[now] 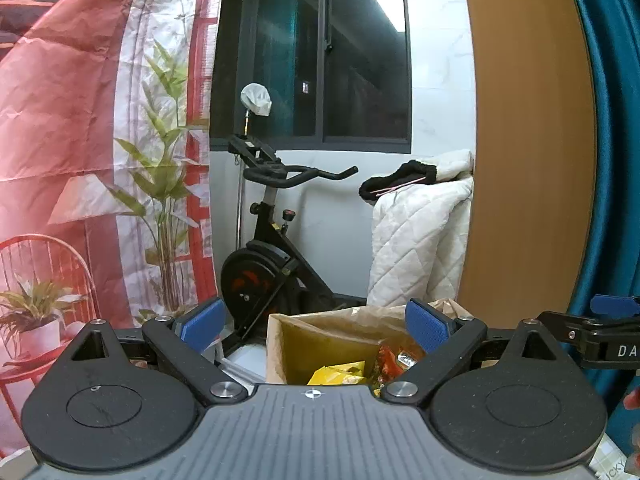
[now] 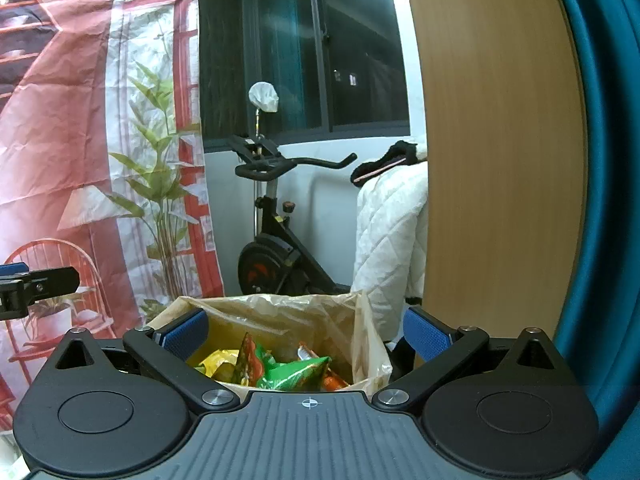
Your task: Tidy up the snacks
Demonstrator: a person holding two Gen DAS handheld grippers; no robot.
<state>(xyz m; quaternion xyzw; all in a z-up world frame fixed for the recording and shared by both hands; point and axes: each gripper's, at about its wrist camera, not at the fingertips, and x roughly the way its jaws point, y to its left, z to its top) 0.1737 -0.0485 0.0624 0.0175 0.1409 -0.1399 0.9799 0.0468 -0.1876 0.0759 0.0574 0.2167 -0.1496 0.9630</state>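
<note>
**Both claws empty over the snack box – between picks**

Left claw (image 1: pixel 316 326): spread wide, nothing btwn the blue pads (image 1: pixel 426 326). Right claw (image 2: pixel 306 336): also released, pads apart, empty. Both held level, just above and on the near side of the cardboard box (image 2: pixel 280 312), side by side – right claw's tip shows at the far right edge of the left wrist view, left claw's tip at the far left of the right wrist view.

Box is the landmark. Lined w/ a thin plastic bag (image 2: pixel 368 344) folded over its rim. Inside: yellow packet (image 1: pixel 340 374) toward the left wall, green packet (image 2: pixel 296 372) around the middle, orange/red packets (image 1: pixel 394 356) to its right. All loose, overlapping, not lined up.

Beyond the box: exercise bike (image 2: pixel 276 256) against the wall, white quilted cover (image 2: pixel 390 232) to the bike's right, printed backdrop (image 1: pixel 80 160) to its left. Tabletop not visible.

Judgement: snacks look dropped in, so the step is either fetching another item or tidying what's inside; can't tell which. Next move needs one claw tipped down into the box, clearing the bag liner, w/ pads closing on a packet edge, not its puffy middle.
</note>
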